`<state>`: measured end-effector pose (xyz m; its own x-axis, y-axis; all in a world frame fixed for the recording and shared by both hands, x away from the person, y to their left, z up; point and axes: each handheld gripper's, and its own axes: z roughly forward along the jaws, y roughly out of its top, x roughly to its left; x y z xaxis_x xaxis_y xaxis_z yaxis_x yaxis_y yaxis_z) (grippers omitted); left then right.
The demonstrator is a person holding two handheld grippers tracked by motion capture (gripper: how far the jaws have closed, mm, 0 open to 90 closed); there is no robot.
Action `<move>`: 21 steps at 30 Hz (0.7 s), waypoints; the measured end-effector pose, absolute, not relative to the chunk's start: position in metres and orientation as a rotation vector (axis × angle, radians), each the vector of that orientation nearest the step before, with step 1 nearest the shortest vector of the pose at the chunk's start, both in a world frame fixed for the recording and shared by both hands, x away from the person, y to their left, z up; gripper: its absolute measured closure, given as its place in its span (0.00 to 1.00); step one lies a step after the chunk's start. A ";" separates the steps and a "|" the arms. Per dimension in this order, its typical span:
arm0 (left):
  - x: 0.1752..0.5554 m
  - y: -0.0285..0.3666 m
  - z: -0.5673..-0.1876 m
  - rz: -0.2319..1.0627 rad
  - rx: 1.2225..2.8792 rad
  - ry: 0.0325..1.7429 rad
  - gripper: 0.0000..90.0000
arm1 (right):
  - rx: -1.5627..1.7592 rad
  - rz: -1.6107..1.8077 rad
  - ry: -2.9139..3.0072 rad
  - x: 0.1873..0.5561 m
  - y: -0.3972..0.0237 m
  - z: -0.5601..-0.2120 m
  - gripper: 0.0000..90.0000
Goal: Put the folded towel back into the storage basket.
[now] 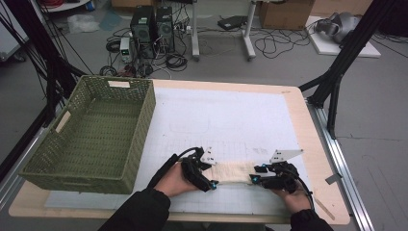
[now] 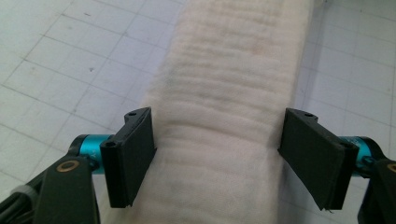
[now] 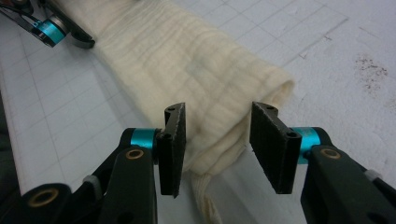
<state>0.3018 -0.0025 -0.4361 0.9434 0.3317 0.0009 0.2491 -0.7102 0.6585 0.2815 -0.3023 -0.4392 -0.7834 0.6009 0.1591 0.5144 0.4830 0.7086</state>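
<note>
A cream cloth (image 1: pixel 234 172), rolled or folded into a long strip, lies on the white gridded mat (image 1: pixel 231 120) near the table's front edge. My left gripper (image 1: pixel 213 183) is at its left end and my right gripper (image 1: pixel 253 178) at its right end. In the left gripper view the jaws of the left gripper (image 2: pixel 219 114) stand wide and straddle the cloth (image 2: pixel 224 93), one at each side edge, without squeezing it. In the right gripper view the right gripper (image 3: pixel 219 108) is open around the cloth's end (image 3: pixel 205 84). Its left pad is against the fabric and a small gap shows at the right pad.
A green woven basket (image 1: pixel 144 120) stands empty on the table's left side. The mat stretches bare behind the cloth. The wooden table edge (image 1: pixel 312 144) runs along the right. The left gripper (image 3: pixel 51 30) shows far off in the right gripper view.
</note>
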 end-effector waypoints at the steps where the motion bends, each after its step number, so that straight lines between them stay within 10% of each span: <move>1: 0.301 -0.003 -0.436 0.156 2.394 0.410 0.29 | 0.985 1.188 2.611 0.282 -0.302 -0.439 0.62; 21: 0.306 -0.026 -0.433 0.141 2.438 0.372 0.30 | 0.987 1.189 2.616 0.282 -0.302 -0.441 0.62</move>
